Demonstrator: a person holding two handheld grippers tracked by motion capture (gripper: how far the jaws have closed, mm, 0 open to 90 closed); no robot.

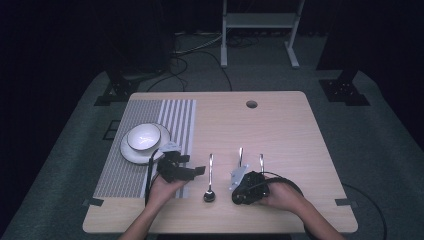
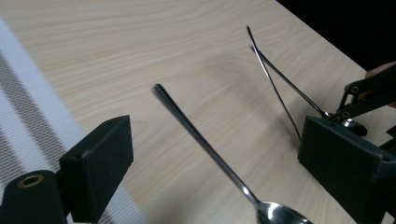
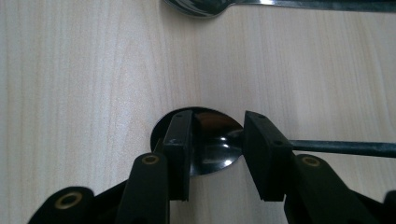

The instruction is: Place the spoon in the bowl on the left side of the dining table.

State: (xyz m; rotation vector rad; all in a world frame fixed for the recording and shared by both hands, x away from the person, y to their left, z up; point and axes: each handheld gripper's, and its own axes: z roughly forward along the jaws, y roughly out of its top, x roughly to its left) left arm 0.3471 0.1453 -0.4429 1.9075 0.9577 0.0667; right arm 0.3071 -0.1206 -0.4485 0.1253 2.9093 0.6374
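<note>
Three metal spoons lie side by side near the table's front edge. My left gripper [image 1: 192, 165] [image 2: 215, 140] is open, its jaws standing wide on either side of the left spoon's [image 1: 210, 167] [image 2: 187, 121] handle without touching it. My right gripper [image 1: 241, 196] [image 3: 217, 140] is shut on the bowl of the middle spoon [image 1: 240, 156] [image 3: 341, 148], one pad on each rim, the spoon resting on the wood. The right spoon [image 1: 261, 161] lies just beside that hand. The left spoon's bowl [image 3: 201, 7] shows at the top of the right gripper view.
A white bowl [image 1: 143, 137] sits on a white plate [image 1: 129, 152] on a grey striped placemat [image 1: 125, 175] at the left. The wooden table [image 1: 280, 130] has a cable hole [image 1: 251, 104] at the back. A white stand [image 1: 260, 20] is on the floor beyond.
</note>
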